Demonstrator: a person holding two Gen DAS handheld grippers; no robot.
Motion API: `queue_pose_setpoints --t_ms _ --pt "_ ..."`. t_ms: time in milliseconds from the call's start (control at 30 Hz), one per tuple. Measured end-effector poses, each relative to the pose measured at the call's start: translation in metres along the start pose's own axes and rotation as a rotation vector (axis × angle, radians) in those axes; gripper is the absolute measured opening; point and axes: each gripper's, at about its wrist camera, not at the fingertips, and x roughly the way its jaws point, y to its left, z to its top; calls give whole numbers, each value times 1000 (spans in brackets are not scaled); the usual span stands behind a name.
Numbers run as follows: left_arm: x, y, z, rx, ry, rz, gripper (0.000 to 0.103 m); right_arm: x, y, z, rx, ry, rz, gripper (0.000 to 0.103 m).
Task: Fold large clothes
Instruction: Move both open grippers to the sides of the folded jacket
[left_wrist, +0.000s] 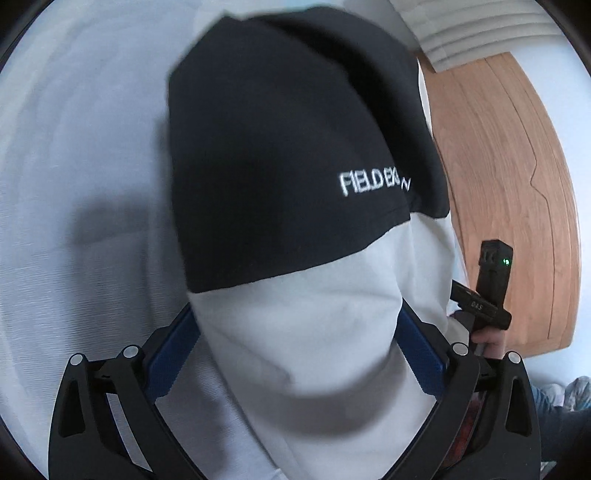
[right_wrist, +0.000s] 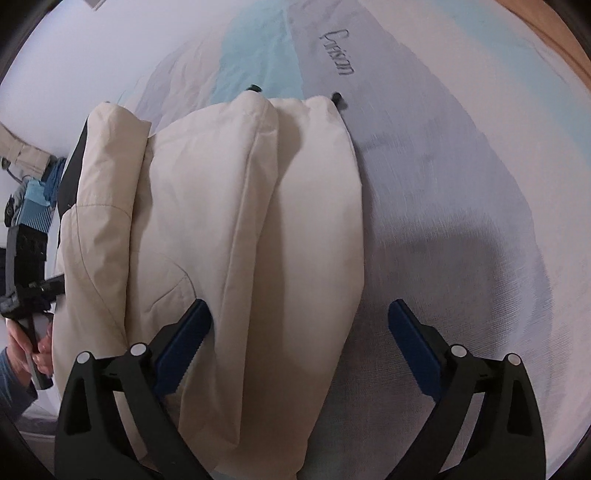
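A folded jacket lies on the pale bed sheet (left_wrist: 74, 147). Its upper part is black (left_wrist: 277, 147) with white lettering, its lower part cream (left_wrist: 314, 332). My left gripper (left_wrist: 295, 350) is open wide, and the cream fabric bulges between its blue pads (left_wrist: 417, 350), partly covering them. In the right wrist view the jacket is a cream bundle (right_wrist: 221, 221) with two black cord ends at its far edge. My right gripper (right_wrist: 299, 343) is open at the bundle's right side: one pad over the cream cloth, the other over bare sheet (right_wrist: 461, 240). Each view also shows the other gripper, held in a hand, at its edge.
A wooden surface (left_wrist: 517, 166) curves along the right, past the bed's edge. Pale slats (left_wrist: 480, 33) sit at the top right. The mattress cover has a light blue stripe (right_wrist: 255, 55) and script lettering (right_wrist: 338, 51). Beige and blue cloth (right_wrist: 33, 177) lies at the far left.
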Motion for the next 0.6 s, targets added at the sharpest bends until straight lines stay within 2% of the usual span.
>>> queue_pose_setpoints --t_ms 100,333,567,600 --pt "11 -10 -1 22 29 2 98 5 -4 2 24 15 27 94" --pt "13 -22 -6 14 21 -11 98 13 -6 3 87 22 106 95" --pt "-3 0 -17 8 6 -46 97 13 11 3 86 24 221 93" --pt "-4 1 -19 6 5 -52 97 17 10 3 90 42 209 93"
